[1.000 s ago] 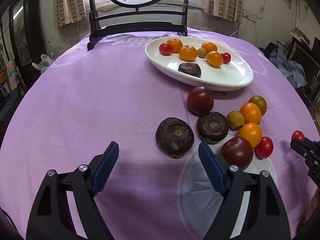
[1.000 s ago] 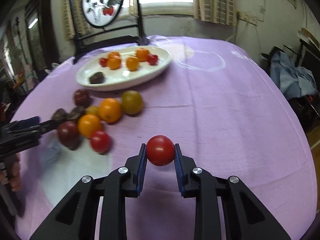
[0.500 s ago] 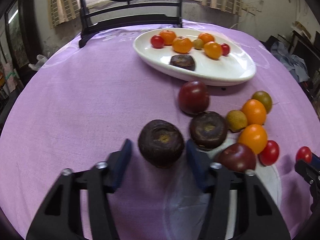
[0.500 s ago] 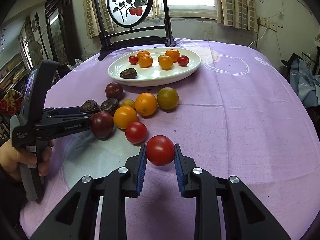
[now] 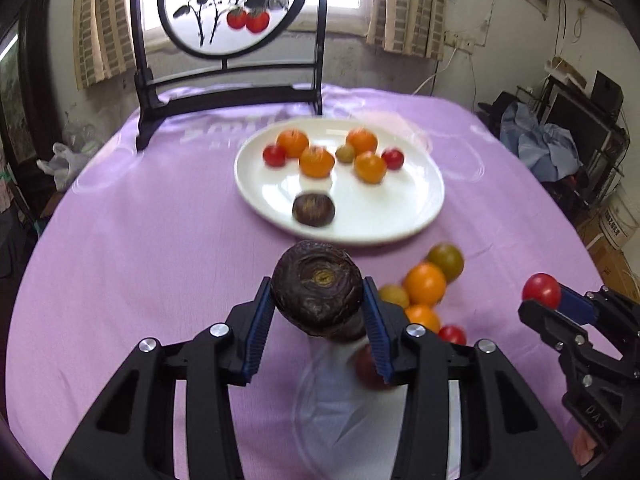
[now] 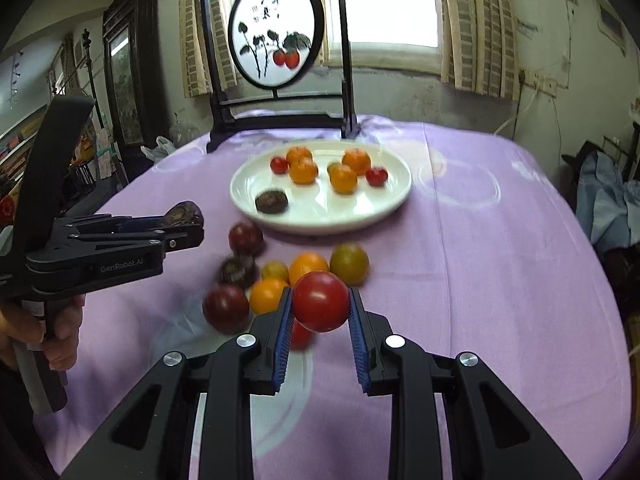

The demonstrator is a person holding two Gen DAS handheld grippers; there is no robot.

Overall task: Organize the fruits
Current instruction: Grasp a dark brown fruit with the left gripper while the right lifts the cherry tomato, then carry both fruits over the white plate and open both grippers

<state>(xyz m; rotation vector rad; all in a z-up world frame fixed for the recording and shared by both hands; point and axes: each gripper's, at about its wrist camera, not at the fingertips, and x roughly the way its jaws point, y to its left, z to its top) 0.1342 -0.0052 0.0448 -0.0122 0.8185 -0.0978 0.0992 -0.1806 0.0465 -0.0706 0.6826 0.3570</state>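
Note:
My left gripper point(image 5: 318, 300) is shut on a dark wrinkled fruit point(image 5: 317, 287) and holds it above the purple cloth, short of the white plate point(image 5: 420, 216). From the right wrist view the same left gripper point(image 6: 188, 224) shows at the left with the dark fruit point(image 6: 185, 212) at its tip. A red tomato point(image 6: 321, 301) sits clamped in my right gripper point(image 6: 320, 308), lifted over the loose pile of fruit point(image 6: 308, 266). On the plate point(image 6: 384, 204) lie several oranges, small red tomatoes and one dark fruit point(image 6: 271, 201).
A black wooden screen point(image 5: 228, 40) with a round painted panel stands at the table's far edge behind the plate. Loose oranges, a green fruit point(image 6: 349, 263) and dark tomatoes point(image 6: 226, 308) lie between plate and grippers. A hand point(image 6: 60, 340) holds the left gripper's handle.
The left jaws closed on the dark wrinkled fruit and lifted it off the cloth toward the plate. The right gripper rose with its red tomato still held.

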